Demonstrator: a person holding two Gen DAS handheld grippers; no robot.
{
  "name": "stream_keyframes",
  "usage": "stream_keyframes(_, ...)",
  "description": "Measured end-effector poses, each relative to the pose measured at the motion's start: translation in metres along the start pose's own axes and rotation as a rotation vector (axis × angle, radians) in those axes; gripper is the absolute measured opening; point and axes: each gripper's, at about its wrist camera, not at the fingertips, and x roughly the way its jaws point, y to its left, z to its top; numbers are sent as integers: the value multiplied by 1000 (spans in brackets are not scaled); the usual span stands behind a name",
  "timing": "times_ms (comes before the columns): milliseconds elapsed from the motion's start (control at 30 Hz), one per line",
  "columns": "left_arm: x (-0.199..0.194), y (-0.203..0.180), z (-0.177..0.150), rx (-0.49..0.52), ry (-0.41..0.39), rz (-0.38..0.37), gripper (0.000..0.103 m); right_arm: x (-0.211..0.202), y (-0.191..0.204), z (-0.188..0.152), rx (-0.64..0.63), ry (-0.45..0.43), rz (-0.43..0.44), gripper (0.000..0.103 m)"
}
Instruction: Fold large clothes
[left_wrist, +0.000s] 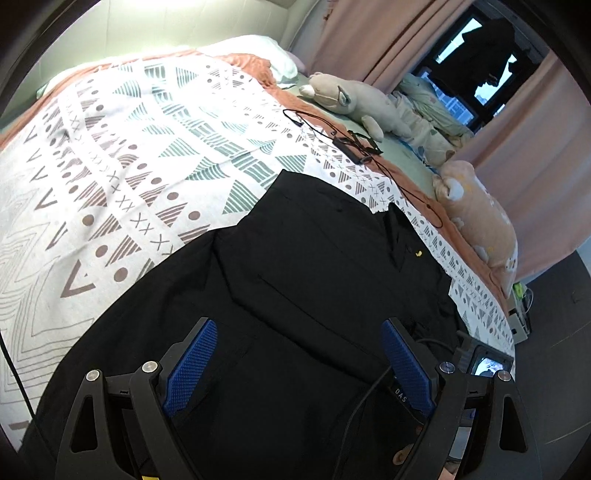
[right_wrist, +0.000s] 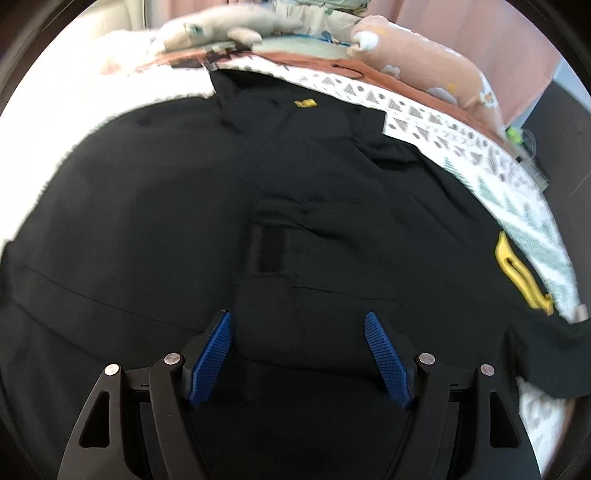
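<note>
Left wrist view had the left gripper (left_wrist: 297, 332) above a black jacket (left_wrist: 303, 266), blue pads (left_wrist: 192, 365) spread wide apart and nothing between them. That jacket lay spread on the patterned bedspread (left_wrist: 129, 147), near the bed's edge, with a small yellow logo (left_wrist: 418, 253) on its chest. Beyond it, a tangle of black cable (left_wrist: 354, 144) sat on the bedspread, a grey plush toy (left_wrist: 354, 103) and a peach plush toy (left_wrist: 476, 218) lined up along the far side, pink curtains (left_wrist: 369, 40) behind them.

Over to the right wrist view, blurred: the right gripper (right_wrist: 297, 328) was also gaping, jaws empty, right over the jacket (right_wrist: 147, 221), which filled nearly the whole frame. A yellow print (right_wrist: 517, 277) showed on the sleeve at the right, close to the bedspread (right_wrist: 517, 195).
</note>
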Motion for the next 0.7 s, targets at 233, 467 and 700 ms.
stream_keyframes(233,3,-12,-6,25,21,-21,90,-27,-67,3,61,-38,-127,74)
stream_keyframes(467,4,-27,-13,70,27,-33,90,-63,-182,-18,214,-54,-212,74)
stream_keyframes(700,8,-48,-24,144,45,-62,91,-103,-279,-71,382,-76,-162,74)
